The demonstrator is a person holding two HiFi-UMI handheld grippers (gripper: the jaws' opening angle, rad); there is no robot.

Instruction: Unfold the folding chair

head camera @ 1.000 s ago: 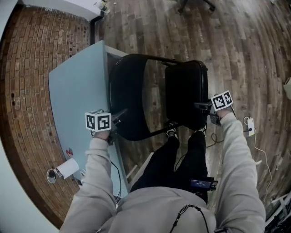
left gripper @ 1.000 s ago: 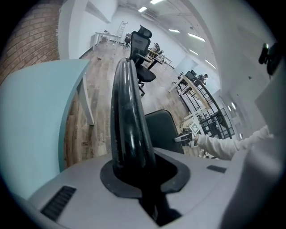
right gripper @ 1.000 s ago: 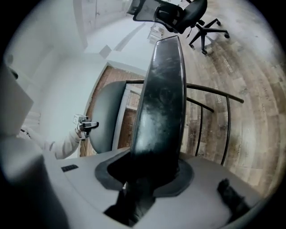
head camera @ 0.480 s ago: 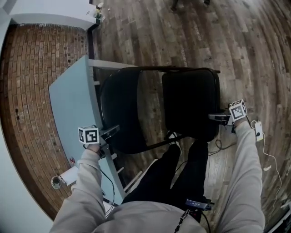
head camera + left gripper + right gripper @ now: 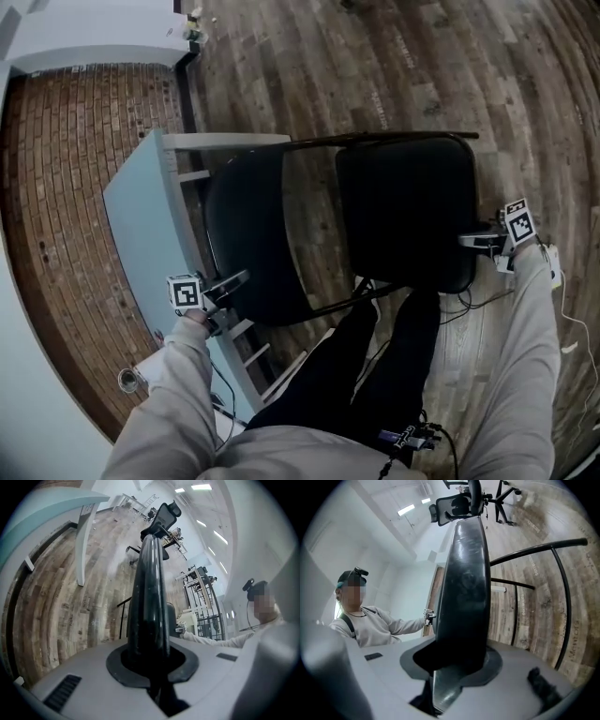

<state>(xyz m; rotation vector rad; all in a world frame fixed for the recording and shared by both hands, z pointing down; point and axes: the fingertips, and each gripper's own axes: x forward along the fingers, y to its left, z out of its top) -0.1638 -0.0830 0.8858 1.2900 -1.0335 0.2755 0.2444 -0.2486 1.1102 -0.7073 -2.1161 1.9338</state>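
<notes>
The black folding chair stands partly opened in front of me in the head view. Its curved backrest (image 5: pixel 246 234) is on the left and its padded seat (image 5: pixel 405 211) on the right, with a thin black frame bar (image 5: pixel 375 139) across the top. My left gripper (image 5: pixel 228 284) is shut on the backrest's near edge, which fills the middle of the left gripper view (image 5: pixel 149 597). My right gripper (image 5: pixel 476 241) is shut on the seat's right edge, seen edge-on in the right gripper view (image 5: pixel 465 588).
A light-blue table (image 5: pixel 141 211) stands against the chair's left side, with brick-patterned floor (image 5: pixel 66 187) beyond it. A paper roll (image 5: pixel 141 368) lies at lower left. A white cable (image 5: pixel 562 309) trails on the wood floor at right. My legs (image 5: pixel 375 356) are just behind the chair.
The seat has swung out to the right and lies flatter, and the gap to the backrest is wider. Both grippers have moved down and apart, each keeping its hold.
</notes>
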